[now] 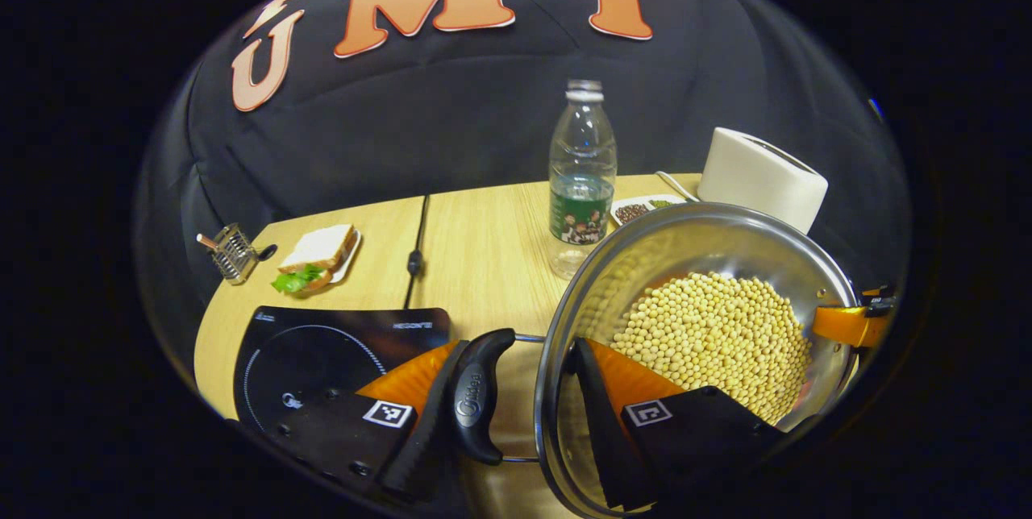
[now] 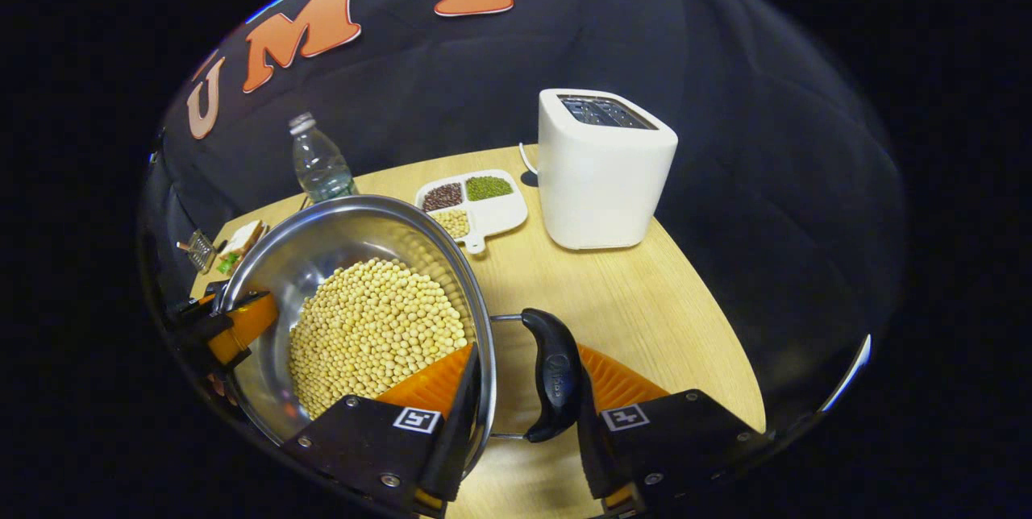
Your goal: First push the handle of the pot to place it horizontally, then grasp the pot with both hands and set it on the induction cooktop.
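Two grippers hold the pot [image 1: 709,325]: left gripper [image 1: 524,398] fingers pinch its left handle [image 1: 480,394] and rim, right gripper [image 2: 524,390] likewise on the right handle [image 2: 555,374]. Pot sits right of the cooktop [image 1: 322,350], over the surface [image 1: 484,245].

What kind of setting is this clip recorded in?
Probably a mock kitchen set up in a booth, not a real home: a wooden table against a black cloth wall, with an induction cooktop, a white toaster and a steel pot of soybeans.
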Action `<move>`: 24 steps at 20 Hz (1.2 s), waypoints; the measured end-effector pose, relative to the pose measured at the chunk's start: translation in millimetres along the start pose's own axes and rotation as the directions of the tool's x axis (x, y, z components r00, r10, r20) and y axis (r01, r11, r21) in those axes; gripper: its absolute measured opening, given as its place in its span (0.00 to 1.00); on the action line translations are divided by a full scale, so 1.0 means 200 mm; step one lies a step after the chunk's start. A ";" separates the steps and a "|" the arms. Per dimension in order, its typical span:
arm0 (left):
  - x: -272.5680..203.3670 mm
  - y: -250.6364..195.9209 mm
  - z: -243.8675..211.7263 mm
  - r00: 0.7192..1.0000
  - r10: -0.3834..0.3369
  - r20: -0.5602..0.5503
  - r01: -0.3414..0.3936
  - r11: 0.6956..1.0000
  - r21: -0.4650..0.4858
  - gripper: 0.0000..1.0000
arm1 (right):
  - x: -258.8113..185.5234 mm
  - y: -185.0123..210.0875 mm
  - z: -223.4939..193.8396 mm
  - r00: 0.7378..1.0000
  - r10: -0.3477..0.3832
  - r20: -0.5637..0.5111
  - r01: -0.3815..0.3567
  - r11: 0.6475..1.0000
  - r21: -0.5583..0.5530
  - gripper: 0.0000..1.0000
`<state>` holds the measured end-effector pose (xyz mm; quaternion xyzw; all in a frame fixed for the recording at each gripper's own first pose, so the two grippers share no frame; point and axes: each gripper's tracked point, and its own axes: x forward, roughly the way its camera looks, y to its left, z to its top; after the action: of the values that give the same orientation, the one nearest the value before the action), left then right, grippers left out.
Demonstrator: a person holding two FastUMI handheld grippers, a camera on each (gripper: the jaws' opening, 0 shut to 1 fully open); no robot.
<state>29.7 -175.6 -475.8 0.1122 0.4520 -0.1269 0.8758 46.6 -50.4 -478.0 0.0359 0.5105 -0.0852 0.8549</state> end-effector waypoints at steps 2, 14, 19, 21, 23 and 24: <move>-0.08 0.09 0.04 1.000 0.013 0.014 -0.013 1.000 0.005 0.81 | -0.03 0.02 0.01 0.999 0.030 0.019 -0.030 1.000 -0.006 0.58; -0.50 0.76 0.05 0.984 0.162 0.070 -0.156 0.984 -0.083 0.80 | 0.02 -0.07 0.09 0.978 0.197 0.074 -0.188 0.975 -0.119 0.54; -0.62 0.99 -0.02 0.976 0.210 0.061 -0.201 0.972 -0.124 0.80 | 0.02 -0.07 0.13 0.968 0.239 0.074 -0.223 0.958 -0.182 0.54; -0.68 1.10 -0.03 0.970 0.233 0.066 -0.222 0.965 -0.138 0.83 | 0.04 -0.06 0.14 0.960 0.266 0.086 -0.245 0.949 -0.198 0.54; -0.74 1.21 -0.04 0.964 0.258 0.070 -0.245 0.958 -0.151 0.83 | 0.04 -0.06 0.14 0.953 0.292 0.084 -0.269 0.939 -0.214 0.54; -0.77 1.26 -0.04 0.960 0.271 0.074 -0.258 0.954 -0.153 0.83 | 0.04 -0.06 0.15 0.950 0.300 0.084 -0.276 0.935 -0.222 0.54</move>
<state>19.0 83.8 -333.4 0.1032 0.3991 0.0188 0.9109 73.7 -68.0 -471.5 0.0157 0.4551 0.0929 0.8854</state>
